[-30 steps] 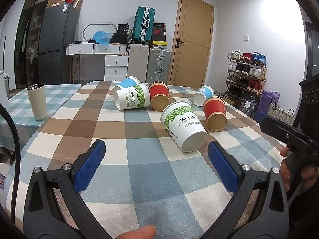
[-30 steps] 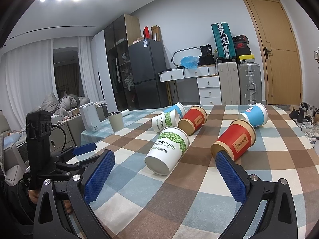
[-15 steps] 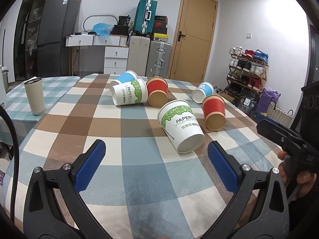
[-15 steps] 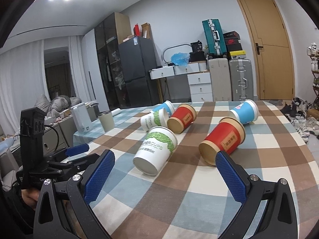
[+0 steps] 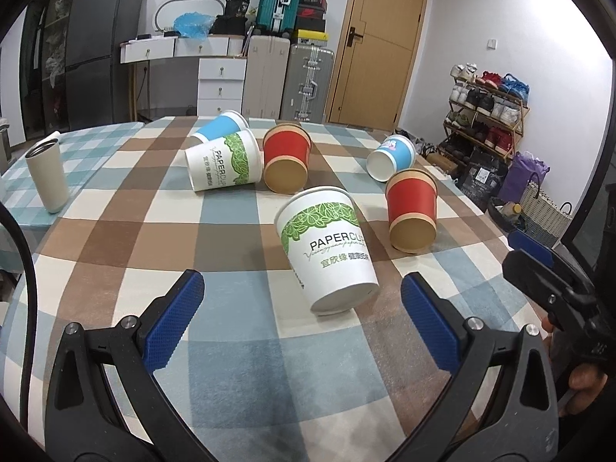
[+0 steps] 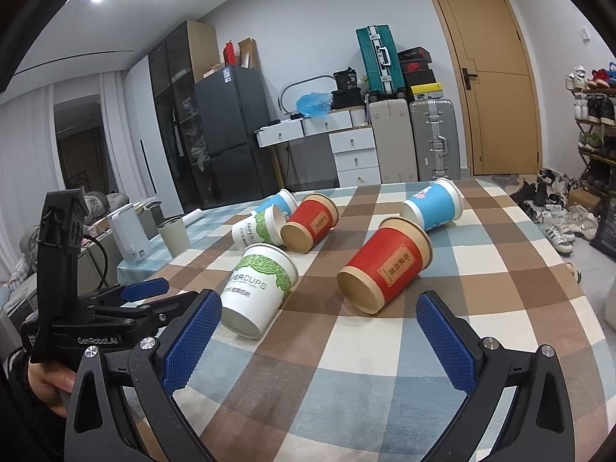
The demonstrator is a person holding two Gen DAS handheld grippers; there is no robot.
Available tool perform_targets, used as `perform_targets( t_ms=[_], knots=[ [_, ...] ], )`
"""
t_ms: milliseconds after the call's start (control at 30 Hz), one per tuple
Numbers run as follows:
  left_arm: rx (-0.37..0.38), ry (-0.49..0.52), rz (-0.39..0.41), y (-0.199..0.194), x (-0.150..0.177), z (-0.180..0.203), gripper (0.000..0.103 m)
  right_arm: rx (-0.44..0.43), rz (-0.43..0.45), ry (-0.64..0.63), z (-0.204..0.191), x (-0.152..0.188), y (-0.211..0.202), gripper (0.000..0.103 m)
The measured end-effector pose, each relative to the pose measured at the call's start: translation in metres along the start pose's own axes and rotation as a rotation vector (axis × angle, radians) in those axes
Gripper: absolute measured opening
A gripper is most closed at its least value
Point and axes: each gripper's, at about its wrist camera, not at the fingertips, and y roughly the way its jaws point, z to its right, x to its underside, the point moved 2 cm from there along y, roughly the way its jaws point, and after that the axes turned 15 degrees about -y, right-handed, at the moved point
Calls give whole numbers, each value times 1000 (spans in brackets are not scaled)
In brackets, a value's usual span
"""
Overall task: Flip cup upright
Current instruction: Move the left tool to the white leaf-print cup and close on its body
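Observation:
Several paper cups lie on their sides on the checked tablecloth [image 5: 115, 238]. The nearest is a white cup with green leaves [image 5: 327, 246], also in the right wrist view [image 6: 260, 288]. A red cup [image 5: 412, 211] lies to its right, nearest my right gripper [image 6: 385, 265]. Farther back lie a second white-green cup [image 5: 223, 161], a red cup [image 5: 287, 161] and two blue cups [image 5: 221, 125] [image 5: 392, 156]. My left gripper [image 5: 302, 325] is open and empty, just short of the nearest white cup. My right gripper [image 6: 319, 342] is open and empty, before the white and red cups.
A beige tumbler [image 5: 48, 177] stands upright on a side table at the left. The table's right edge drops toward a shoe rack [image 5: 485, 115] and bags. Suitcases, drawers and a door stand behind the table.
Both grippers have moved forward toward the cups, which look larger and closer. Both stay open. No cup has moved.

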Motion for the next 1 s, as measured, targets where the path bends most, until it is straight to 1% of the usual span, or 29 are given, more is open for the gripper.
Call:
perform_targets(
  t_ms=[133, 367, 467, 633, 667, 700, 767, 867, 1000],
  knots=[
    [-15, -9, -22, 17, -3, 7, 101, 5, -4, 11, 4, 1, 0, 103],
    [-24, -26, -91, 50, -7, 14, 88, 4, -11, 19, 5, 1, 2, 103],
    [-29, -34, -110, 59, -8, 14, 87, 1, -13, 19, 4, 1, 4, 103],
    [-6, -42, -142, 67, -9, 15, 79, -1, -14, 8, 1, 1, 3, 103],
    [-3, -45, -150, 69, -9, 15, 76, -3, -14, 7, 1, 1, 3, 103],
    [-1, -49, -157, 69, -8, 14, 68, -4, -14, 5, 1, 1, 3, 103],
    [13, -58, -173, 72, -8, 14, 59, -4, -12, 2, 0, 1, 3, 103],
    [30, -70, -170, 70, -8, 14, 56, -6, -12, 1, 0, 1, 3, 103],
    [32, -66, -166, 66, -6, 14, 56, -7, -11, 1, 0, 1, 3, 103]
  ],
)
